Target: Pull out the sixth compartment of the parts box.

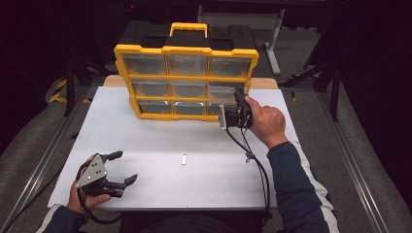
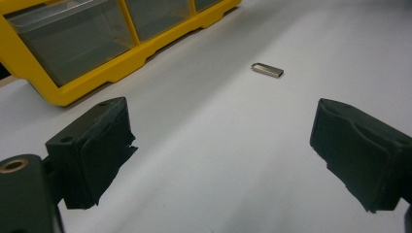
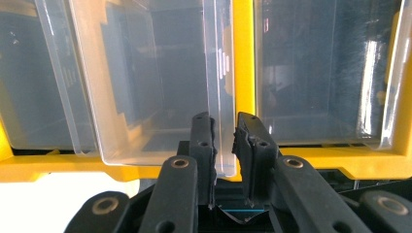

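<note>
A yellow organiser [image 1: 187, 51] with several clear drawers stands upright at the back of the white table [image 1: 160, 141]. My right gripper [image 1: 238, 97] is at its lower right corner. In the right gripper view the gripper [image 3: 224, 141] is shut on the thin wall of a clear plastic drawer [image 3: 155, 87], which sticks out of the yellow frame [image 3: 243, 48]. My left gripper [image 1: 126, 166] rests at the table's near left corner, jaws wide open and holding nothing [image 2: 223, 145]. A small metal USB stick [image 1: 184, 159] lies on the table ahead of it [image 2: 267, 70].
The organiser's bottom drawers [image 2: 73, 39] sit to the upper left of the left gripper. A cable [image 1: 252, 160] trails from the right gripper across the table's right side. Dark floor and stand legs [image 1: 274, 43] surround the table.
</note>
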Available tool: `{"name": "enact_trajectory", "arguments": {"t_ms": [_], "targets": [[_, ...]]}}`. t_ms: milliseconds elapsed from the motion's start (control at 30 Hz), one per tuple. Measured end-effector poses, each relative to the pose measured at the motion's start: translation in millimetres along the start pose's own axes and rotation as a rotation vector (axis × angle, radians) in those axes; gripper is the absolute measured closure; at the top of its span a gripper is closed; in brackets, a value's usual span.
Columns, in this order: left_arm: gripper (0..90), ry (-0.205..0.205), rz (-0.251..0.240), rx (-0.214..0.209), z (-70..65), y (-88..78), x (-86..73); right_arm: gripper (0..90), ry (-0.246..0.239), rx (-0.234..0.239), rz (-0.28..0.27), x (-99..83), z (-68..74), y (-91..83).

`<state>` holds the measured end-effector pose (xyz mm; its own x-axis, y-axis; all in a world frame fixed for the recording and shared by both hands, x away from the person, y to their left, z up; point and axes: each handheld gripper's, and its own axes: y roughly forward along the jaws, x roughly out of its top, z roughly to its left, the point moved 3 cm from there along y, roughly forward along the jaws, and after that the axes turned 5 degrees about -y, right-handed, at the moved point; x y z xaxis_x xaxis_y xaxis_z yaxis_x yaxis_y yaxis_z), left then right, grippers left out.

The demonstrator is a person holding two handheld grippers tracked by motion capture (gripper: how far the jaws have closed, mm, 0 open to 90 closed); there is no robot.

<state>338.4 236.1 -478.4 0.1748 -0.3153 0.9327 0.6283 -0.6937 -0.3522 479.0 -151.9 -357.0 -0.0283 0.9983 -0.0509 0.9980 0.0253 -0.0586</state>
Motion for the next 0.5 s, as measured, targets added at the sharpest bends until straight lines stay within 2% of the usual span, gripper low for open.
{"name": "enact_trajectory", "arguments": {"t_ms": [500], "targets": [[9.0, 0.001, 0.003, -0.003, -0.7, 0.3, 0.1, 77.5, 0.031, -0.008, -0.008, -0.9, 3.0, -14.9]]}}
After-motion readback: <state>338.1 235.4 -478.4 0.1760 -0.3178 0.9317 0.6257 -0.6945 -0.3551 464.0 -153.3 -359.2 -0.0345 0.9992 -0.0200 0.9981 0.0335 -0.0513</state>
